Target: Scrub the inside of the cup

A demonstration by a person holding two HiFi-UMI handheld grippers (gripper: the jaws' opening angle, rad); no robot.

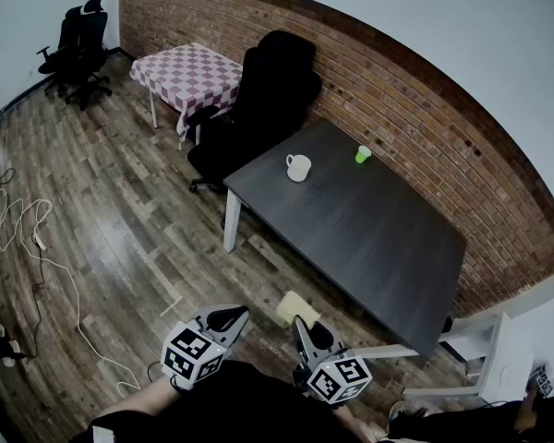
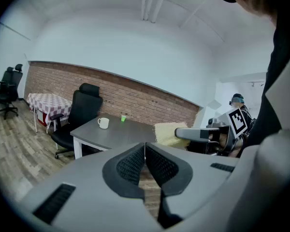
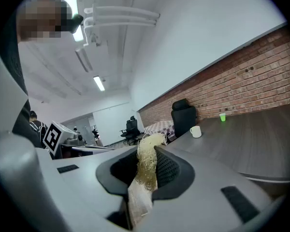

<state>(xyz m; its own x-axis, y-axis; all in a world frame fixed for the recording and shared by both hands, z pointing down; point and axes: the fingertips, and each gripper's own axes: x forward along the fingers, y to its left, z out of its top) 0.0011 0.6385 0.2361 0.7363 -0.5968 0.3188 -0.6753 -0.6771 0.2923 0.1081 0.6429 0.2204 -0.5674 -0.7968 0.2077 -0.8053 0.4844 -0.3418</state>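
Observation:
A white handled cup (image 1: 298, 167) stands on the dark grey table (image 1: 369, 238) near its far left end, far from both grippers; the cup (image 2: 103, 123) also shows in the left gripper view and the cup (image 3: 195, 132) in the right gripper view. My right gripper (image 1: 301, 326) is held low in front of the table, shut on a pale yellow loofah scrubber (image 1: 294, 308), whose fibres (image 3: 148, 166) stick out between its pads. My left gripper (image 1: 229, 317) hangs beside it over the floor, shut with nothing in it; its pads (image 2: 145, 164) meet.
A small green cup (image 1: 363, 154) stands on the table by the brick wall. A black office chair (image 1: 258, 109) sits at the table's far end, a checkered table (image 1: 186, 74) beyond it. White cables (image 1: 37, 247) lie on the wood floor at left.

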